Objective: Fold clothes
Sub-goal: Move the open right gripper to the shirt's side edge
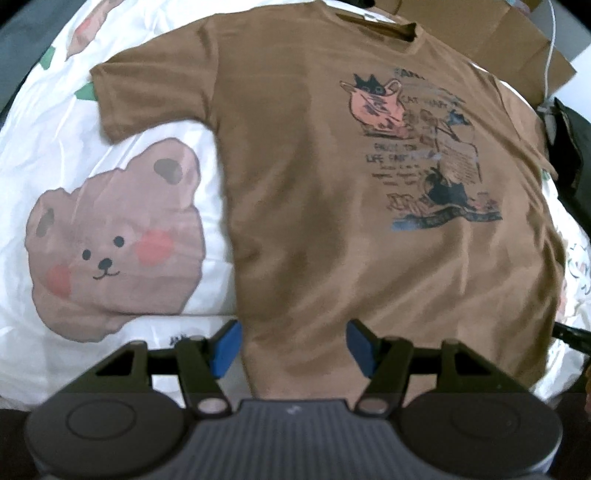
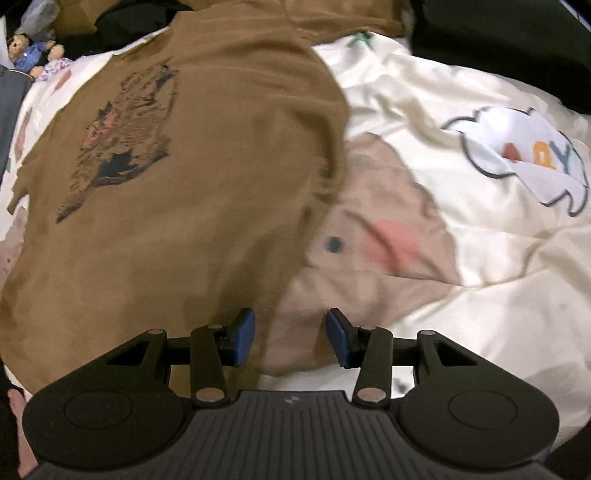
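A brown T-shirt (image 1: 314, 203) with a printed picture (image 1: 424, 147) on its chest lies flat, front up, on a white quilt (image 1: 55, 155). My left gripper (image 1: 294, 343) is open, pointing down just above the shirt's lower left hem, nothing pressed between its blue pads (image 1: 227, 349). In the right wrist view the same T-shirt (image 2: 221, 166) spreads to the left. My right gripper (image 2: 291, 338) is open over the shirt's lower right edge, where brown cloth meets the quilt (image 2: 480, 258). Its pads (image 2: 243, 338) hold nothing.
The quilt carries a big pink bear print (image 1: 110, 251) left of the shirt and a cloud print (image 2: 517, 155) to the right. Cardboard (image 1: 498, 33) and a white cable (image 1: 552, 37) lie beyond the collar. A small plush toy (image 2: 29, 51) and dark cloth (image 2: 498, 37) border the bed.
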